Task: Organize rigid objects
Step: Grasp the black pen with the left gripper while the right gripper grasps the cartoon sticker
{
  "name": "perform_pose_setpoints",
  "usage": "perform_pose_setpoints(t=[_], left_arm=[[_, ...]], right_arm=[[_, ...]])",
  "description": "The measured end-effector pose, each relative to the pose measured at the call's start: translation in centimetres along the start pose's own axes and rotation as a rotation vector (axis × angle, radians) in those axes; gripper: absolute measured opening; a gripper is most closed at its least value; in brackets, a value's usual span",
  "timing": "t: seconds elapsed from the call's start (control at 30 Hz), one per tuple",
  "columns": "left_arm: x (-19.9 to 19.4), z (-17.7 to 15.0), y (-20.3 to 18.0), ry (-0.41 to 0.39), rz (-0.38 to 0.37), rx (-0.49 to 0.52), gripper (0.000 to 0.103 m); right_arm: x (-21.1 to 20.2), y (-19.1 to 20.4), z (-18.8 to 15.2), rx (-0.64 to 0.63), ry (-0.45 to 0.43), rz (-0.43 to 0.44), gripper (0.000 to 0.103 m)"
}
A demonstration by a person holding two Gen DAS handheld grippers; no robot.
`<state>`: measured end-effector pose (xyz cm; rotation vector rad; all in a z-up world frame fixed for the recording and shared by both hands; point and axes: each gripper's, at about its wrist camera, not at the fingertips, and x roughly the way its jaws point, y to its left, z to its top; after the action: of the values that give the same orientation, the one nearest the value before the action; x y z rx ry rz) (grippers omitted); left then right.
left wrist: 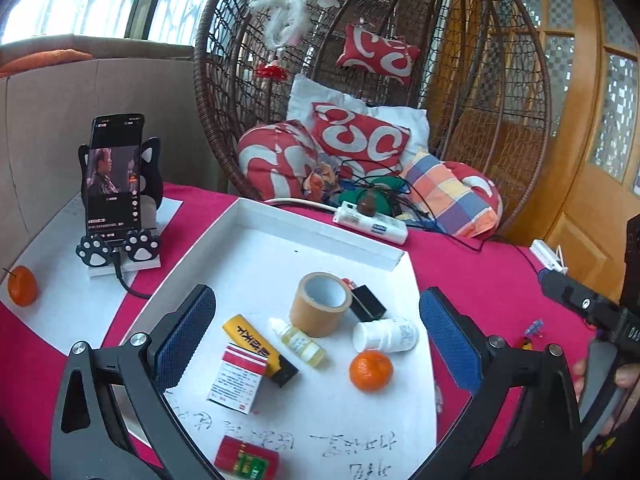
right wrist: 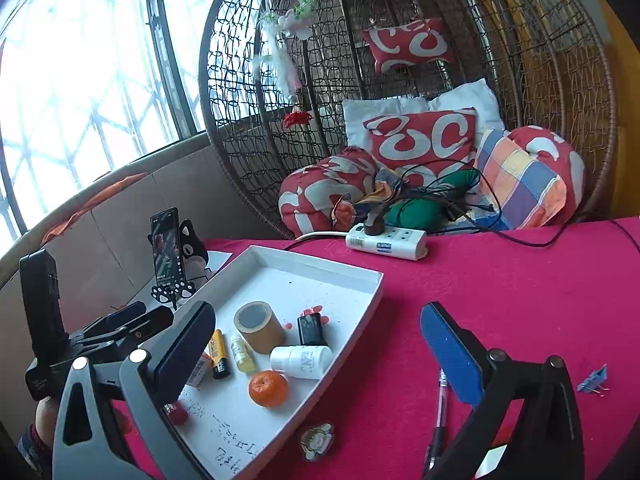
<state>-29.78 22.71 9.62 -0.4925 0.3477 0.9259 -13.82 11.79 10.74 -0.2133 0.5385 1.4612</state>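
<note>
A white tray on the pink tablecloth holds a brown tape roll, a black box, a white bottle, an orange, a small dropper bottle, a yellow tube and two red boxes. My left gripper hangs open above the tray's near half, nothing between its blue pads. My right gripper is open too, over the tray's right rim and the cloth. Off the tray lie a pen, a blue clip and a cartoon badge.
A phone on a paw-print stand and a second orange sit on white paper at the left. A power strip with cables lies behind the tray. A wicker hanging chair full of cushions stands beyond the table.
</note>
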Motion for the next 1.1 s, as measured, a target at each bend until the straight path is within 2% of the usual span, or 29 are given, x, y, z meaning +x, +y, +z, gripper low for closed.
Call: perform_pose_setpoints(t=[0.1,0.2,0.3,0.33,0.4,0.53,0.6,0.67,0.7,0.73,0.87,0.97,1.03,1.1], left_arm=[[-0.4,-0.4,-0.8,0.012,-0.023,0.010,0.103],[-0.4,-1.0,-1.3,0.028,-0.034,0.019,0.103],[-0.1,-1.5,-1.8,0.052,-0.038,0.017,0.103],[0.0,-1.6,-1.9,0.061,-0.039,0.017,0.103],[0.0,-1.8,-2.2,0.072,-0.039,0.026,0.103],[0.1,-2.1,-2.7,0.084,-0.040,0.045,0.103],[0.4,-2.1,-3.2,0.092,-0.049,0.052,0.103],[0.9,-2.2,-4.1,0.109,-0.059,0.078,0.103],[1.1,-2.3,-4.6,0.114,-0.069,0.091,0.103],[1.2,-2.3,-5.2,0.119,-0.079,0.102,0.103],[2.4,-2.5,-8.3,0.157,-0.154,0.133,0.103],[4.3,-2.9,-11.4,0.219,-0.201,0.170,0.103],[6.1,-3.4,-13.8,0.282,-0.212,0.195,0.103],[8.1,-4.2,-16.1,0.345,-0.181,0.200,0.103]], right_arm=[[0.4,-0.4,-1.7,-0.106,0.099,0.024,0.103],[1.7,0.5,-4.7,-0.244,0.206,0.011,0.103],[3.5,1.7,-7.1,-0.345,0.271,0.002,0.102],[4.1,2.0,-7.6,-0.362,0.289,0.013,0.099],[5.5,2.3,-8.4,-0.370,0.327,0.021,0.076],[7.9,2.6,-9.5,-0.385,0.385,0.019,0.067],[8.6,2.9,-10.0,-0.386,0.404,0.027,0.053],[8.8,3.1,-10.2,-0.388,0.397,0.024,0.043],[8.5,3.1,-10.2,-0.382,0.386,0.026,0.034],[8.2,3.0,-10.1,-0.376,0.371,0.018,0.032],[4.7,1.0,-9.0,-0.299,0.283,-0.019,0.032],[0.4,-2.6,-7.7,-0.185,0.197,-0.075,0.032],[-2.7,-5.7,-7.2,-0.100,0.148,-0.130,0.032],[-5.4,-8.3,-7.0,-0.024,0.109,-0.178,0.032]])
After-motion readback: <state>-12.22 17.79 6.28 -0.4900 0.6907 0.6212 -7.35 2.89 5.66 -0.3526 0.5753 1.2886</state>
